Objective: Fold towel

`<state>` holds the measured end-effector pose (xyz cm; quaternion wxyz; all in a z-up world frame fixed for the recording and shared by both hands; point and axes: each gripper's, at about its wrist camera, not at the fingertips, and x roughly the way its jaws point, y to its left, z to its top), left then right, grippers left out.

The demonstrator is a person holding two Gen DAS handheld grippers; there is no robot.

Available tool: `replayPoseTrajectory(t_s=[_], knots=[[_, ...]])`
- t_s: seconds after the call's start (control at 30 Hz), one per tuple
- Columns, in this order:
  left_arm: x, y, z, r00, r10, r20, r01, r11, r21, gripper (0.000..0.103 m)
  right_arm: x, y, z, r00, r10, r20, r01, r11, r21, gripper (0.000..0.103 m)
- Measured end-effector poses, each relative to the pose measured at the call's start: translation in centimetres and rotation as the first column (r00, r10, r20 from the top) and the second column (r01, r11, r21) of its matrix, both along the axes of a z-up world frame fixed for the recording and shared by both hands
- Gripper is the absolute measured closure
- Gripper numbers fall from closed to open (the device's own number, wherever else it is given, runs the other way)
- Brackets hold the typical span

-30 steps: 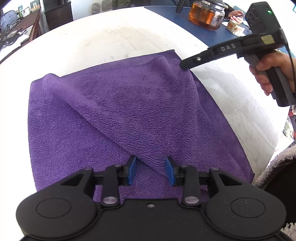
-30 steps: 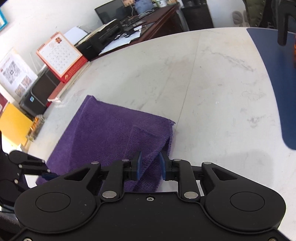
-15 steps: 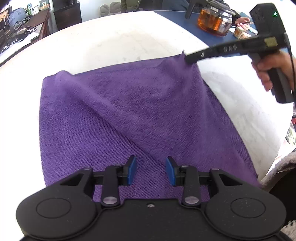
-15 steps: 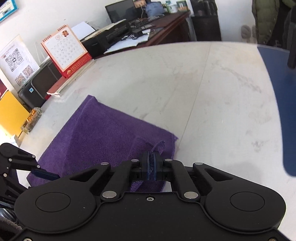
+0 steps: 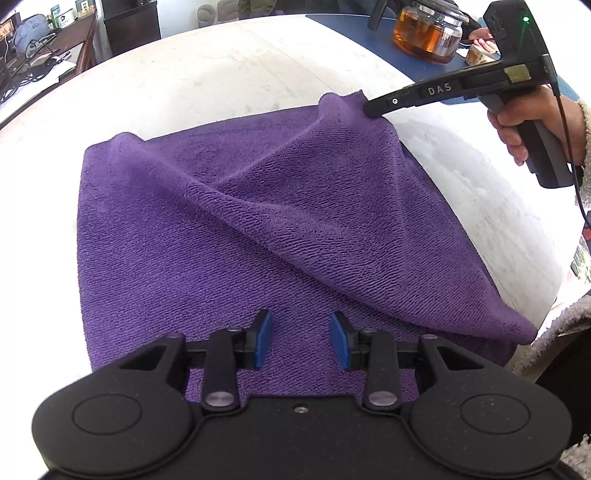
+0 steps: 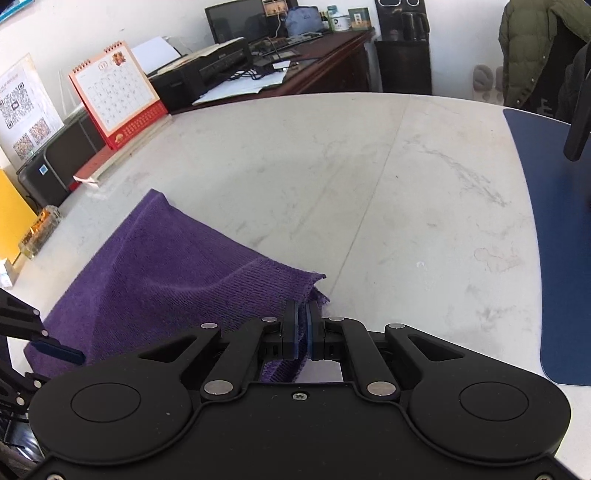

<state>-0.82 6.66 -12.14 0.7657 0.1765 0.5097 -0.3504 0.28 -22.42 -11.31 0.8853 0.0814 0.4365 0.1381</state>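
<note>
Right hand-held gripper (image 6: 303,334) is pinched together on the far right corner of the purple towel (image 5: 258,236), with the blue pads pressed flat on a bit of terry cloth; in the left wrist view its black fingers (image 5: 373,109) meet the cloth at that raised corner, and the person's hand (image 5: 532,122) grips the handle out to the right. The corner is lifted off the white desk (image 5: 221,74), so the towel peaks there and falls away in a long diagonal ridge running from far left toward the near right edge.

Left hand-held gripper (image 5: 301,341) hangs over the near edge of the towel, its blue pads apart with only flat cloth below and nothing between them. By my reading it is the nearer one to the near edge, and the near right corner (image 5: 517,328) lies to its right, close to the desk's rim.

The towel lies spread across the near part of the desk, roughly square, its far edge running left to right and the far left corner slightly humped. It looks soft and limp, deep violet, with a fine looped weave. A fold probably depends on carrying the held far corner toward the near side, so the cloth must trail evenly rather than twist along that ridge. A glass teapot (image 5: 428,29) stands well beyond on a blue mat (image 6: 554,221).
</note>
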Motion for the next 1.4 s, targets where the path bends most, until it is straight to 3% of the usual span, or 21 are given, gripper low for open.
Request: replayPoseTrajectory(t_s=[0.2, 0.3, 0.5, 0.67, 0.9, 1.07, 1.2, 1.4], knots=[[0.1, 0.0, -0.2, 1.0, -0.002, -0.004, 0.002, 1.0, 0.001, 0.069, 0.2, 0.6, -0.4, 1.0, 0.029, -0.009, -0.029, 0.998, -0.062, 0.1], [-0.1, 0.1, -0.2, 1.0, 0.006, -0.005, -0.006, 1.0, -0.002, 0.069, 0.0, 1.6, -0.2, 0.997, 0.079, 0.002, -0.078, 0.986, -0.145, 0.1], [-0.6, 0.4, 0.0, 1.0, 0.021, -0.009, -0.021, 1.0, -0.013, 0.067, -0.4, 3.5, -0.1, 0.983, 0.181, 0.023, -0.167, 0.942, -0.291, 0.1], [-0.9, 0.5, 0.0, 1.0, 0.023, -0.009, -0.023, 1.0, -0.018, 0.066, -1.1, 4.8, 0.2, 0.968, 0.249, 0.016, -0.22, 0.883, -0.414, 0.099], [-0.5, 0.8, 0.0, 1.0, 0.005, -0.002, -0.005, 1.0, -0.022, 0.066, -2.0, 4.9, 1.3, 0.979, 0.2, 0.045, -0.161, 0.883, -0.441, 0.089], [-0.5, 0.7, -0.1, 1.0, -0.009, 0.006, 0.009, 1.0, -0.025, 0.066, -3.2, 4.8, 3.7, 0.979, 0.164, 0.122, -0.107, 0.919, -0.379, 0.085], [-0.4, 0.6, 0.0, 1.0, -0.021, 0.011, 0.021, 1.0, -0.019, 0.066, -3.3, 6.9, 3.4, 0.969, 0.222, 0.113, -0.161, 0.905, -0.394, 0.085], [0.6, 0.9, 0.5, 0.997, -0.008, 0.072, 0.009, 1.0, -0.019, 0.066, -2.5, 6.7, 2.3, 0.979, 0.193, 0.058, -0.161, 0.921, -0.356, 0.085]])
